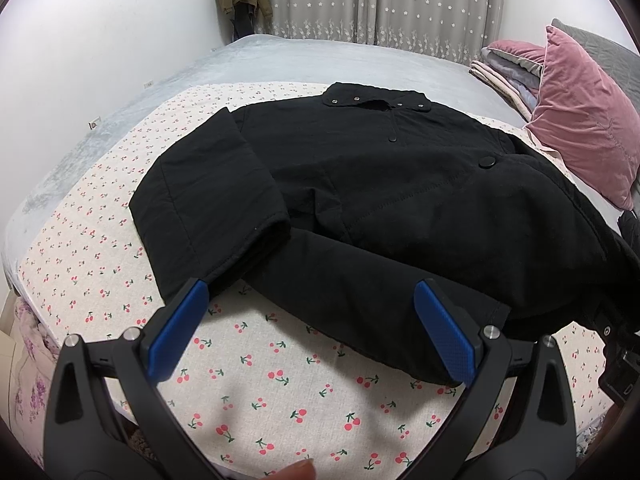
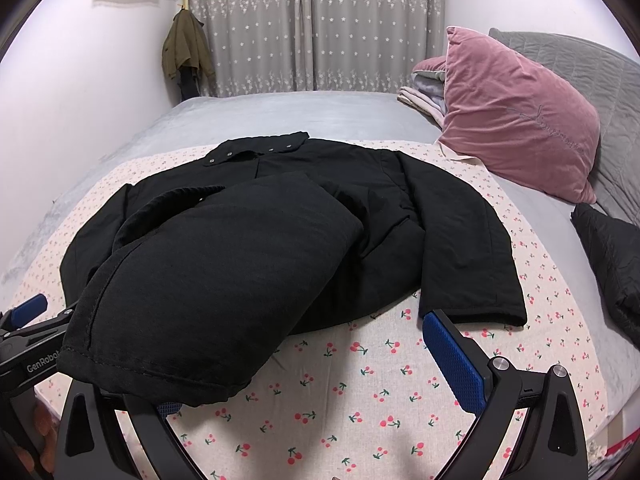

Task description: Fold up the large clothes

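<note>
1 black jacket (image 1: 400, 200) on bed | 2 pink pillows | left gripper (image 1: 316, 332) fingers apart | right gripper (image 2: 304, 364) fingers apart

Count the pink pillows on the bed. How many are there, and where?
1. The pink pillow stands at the head of the bed, right of the black coat, leaning on folded blankets. Others may be hidden behind it.

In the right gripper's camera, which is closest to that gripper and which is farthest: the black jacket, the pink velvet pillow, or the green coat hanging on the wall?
From the right gripper:
1. Black jacket, just ahead on the cherry-print sheet, its hem over the left finger.
2. Pink velvet pillow, further back on the right.
3. Green hanging coat, far left, beside the grey curtain.
</note>
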A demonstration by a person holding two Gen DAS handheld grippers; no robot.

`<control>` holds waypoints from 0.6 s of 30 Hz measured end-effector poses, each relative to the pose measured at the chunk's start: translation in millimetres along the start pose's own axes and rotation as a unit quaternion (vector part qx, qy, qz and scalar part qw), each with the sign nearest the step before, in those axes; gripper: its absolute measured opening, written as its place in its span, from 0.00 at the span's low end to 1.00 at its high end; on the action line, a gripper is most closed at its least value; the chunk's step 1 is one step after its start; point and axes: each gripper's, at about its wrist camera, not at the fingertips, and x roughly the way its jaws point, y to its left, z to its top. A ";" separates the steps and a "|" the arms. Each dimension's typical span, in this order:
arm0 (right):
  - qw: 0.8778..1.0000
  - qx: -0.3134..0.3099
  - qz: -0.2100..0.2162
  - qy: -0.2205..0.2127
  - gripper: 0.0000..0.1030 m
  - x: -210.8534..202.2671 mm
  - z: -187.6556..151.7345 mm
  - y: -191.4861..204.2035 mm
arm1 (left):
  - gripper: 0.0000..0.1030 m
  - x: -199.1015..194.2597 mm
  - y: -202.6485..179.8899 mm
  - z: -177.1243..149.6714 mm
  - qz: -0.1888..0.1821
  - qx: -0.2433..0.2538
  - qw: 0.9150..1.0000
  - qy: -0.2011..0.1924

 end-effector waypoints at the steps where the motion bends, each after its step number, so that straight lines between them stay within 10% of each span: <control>1: 1.000 0.000 0.000 0.000 1.00 0.0 -0.1 -0.1 | 0.99 -0.1 0.2 0.2 0.002 0.000 1.000 -0.001; 18: 0.999 -0.021 0.043 0.018 1.00 0.8 -3.1 -6.9 | 0.99 2.6 10.0 4.6 -0.049 0.005 0.999 -0.014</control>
